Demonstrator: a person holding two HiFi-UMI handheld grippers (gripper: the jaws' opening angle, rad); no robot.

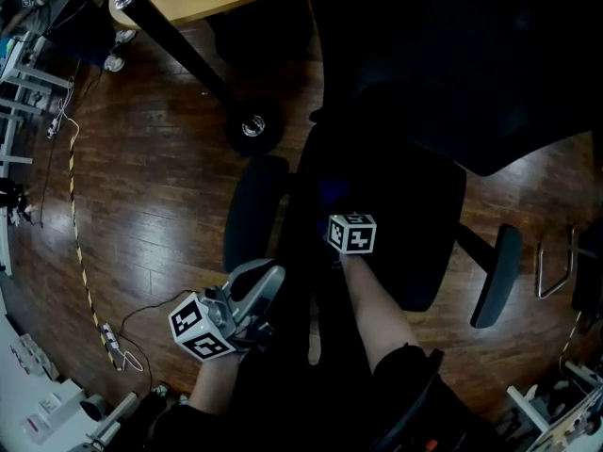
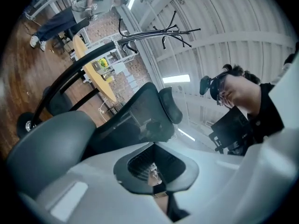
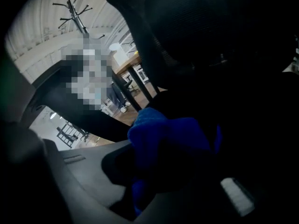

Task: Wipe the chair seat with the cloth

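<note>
**Right gripper's got the cloth, left one's just hanging out**

The right gripper has its fingers clamped on the bunched-up blue cloth. The cloth bulges out past the fingertips, over the black chair seat. It's too dark to say if it's touching. The left gripper has its fingers pressed together with nothing between them. An armrest sits just ahead of them.

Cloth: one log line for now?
right claw shut on blue cloth | over chair seat | left claw shut, empty, by armrest
</note>
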